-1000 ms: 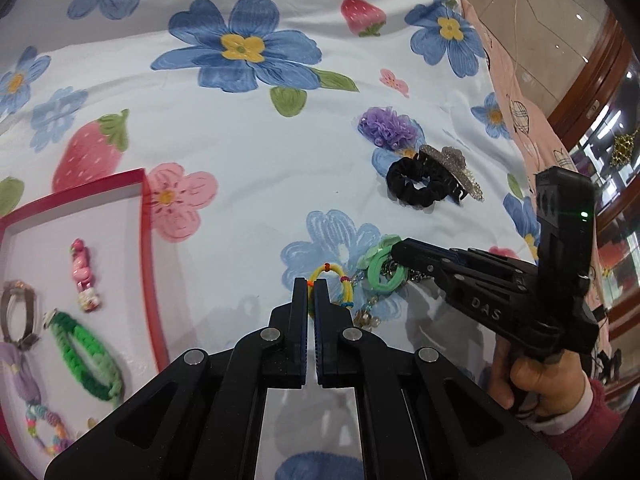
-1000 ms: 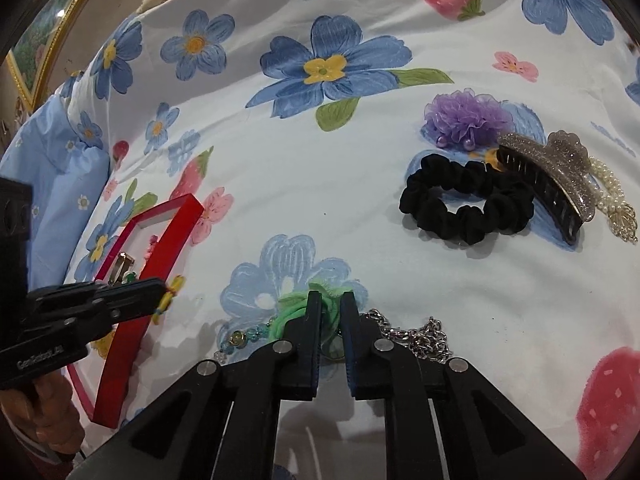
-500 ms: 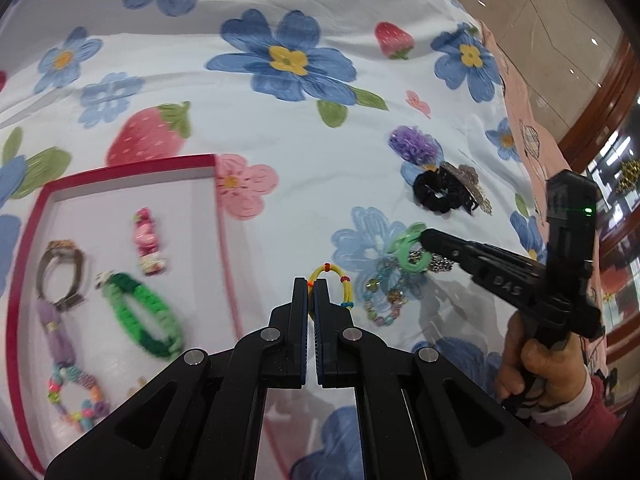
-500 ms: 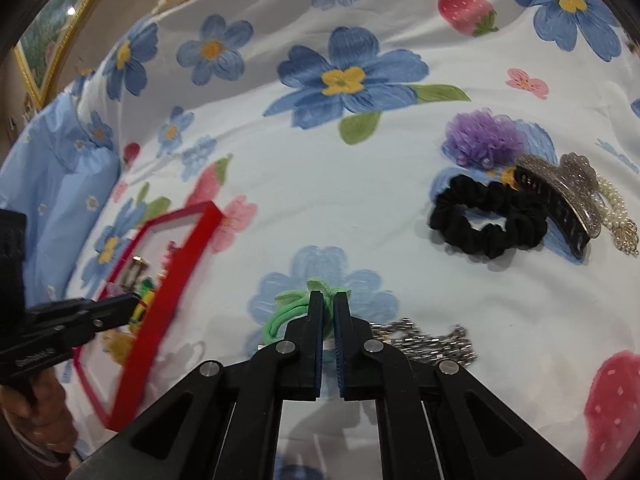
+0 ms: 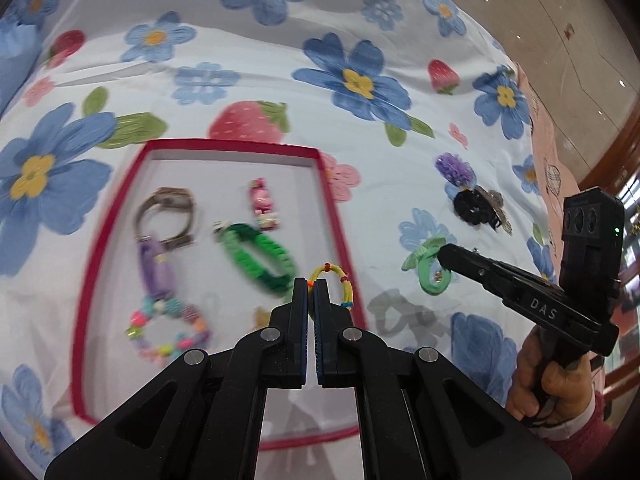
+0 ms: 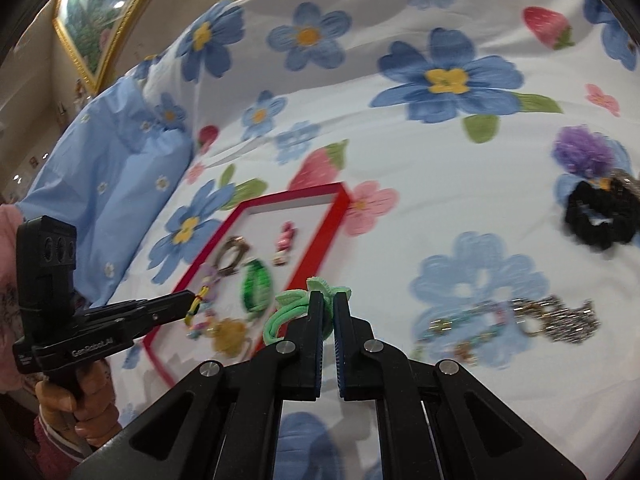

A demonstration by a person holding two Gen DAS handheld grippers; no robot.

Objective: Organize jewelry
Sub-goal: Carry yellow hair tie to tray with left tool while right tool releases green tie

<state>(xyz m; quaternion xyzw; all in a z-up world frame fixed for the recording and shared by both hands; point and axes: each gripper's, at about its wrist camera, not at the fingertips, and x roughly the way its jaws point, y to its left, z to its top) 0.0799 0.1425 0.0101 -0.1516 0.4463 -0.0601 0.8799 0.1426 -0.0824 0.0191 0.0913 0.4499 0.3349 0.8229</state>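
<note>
From the left wrist view, the left gripper (image 5: pixel 311 289) has its fingers together on a thin yellow elastic band (image 5: pixel 336 286) threaded with small coloured beads; the loop arches out to the right of the fingertips, hanging over the right edge of the red-rimmed tray (image 5: pixel 116 248). The tray is a shallow rectangle with a pale floor, lying on a bedspread (image 5: pixel 248 40) printed with blue flowers and strawberries. In it lie a braided green bracelet (image 5: pixel 256 258), a brown strap bracelet (image 5: pixel 168 216), a purple band (image 5: pixel 154 270), a string of multicoloured beads (image 5: pixel 168 332) and a small pink clip (image 5: pixel 262 204). To the right, the right gripper (image 5: pixel 440 256), held by a hand (image 5: pixel 540 384), is clamped on a soft light-green hair tie (image 5: pixel 426 270). Beyond it on the bedspread lie a black scrunchie (image 5: pixel 472 208) and a frilly purple flower piece (image 5: pixel 454 168).

From the right wrist view, the right gripper (image 6: pixel 328 300) has its fingers pinched on the green hair tie (image 6: pixel 292 312), whose fabric loop bulges out to the left of the tips, near the tray's (image 6: pixel 320 240) right rim. The left gripper (image 6: pixel 192 302) reaches over the tray with the yellow band (image 6: pixel 196 306) at its tip. A blurred silver chain (image 6: pixel 560 318) and a beaded strand (image 6: pixel 468 328) lie on the bedspread to the right.
</note>
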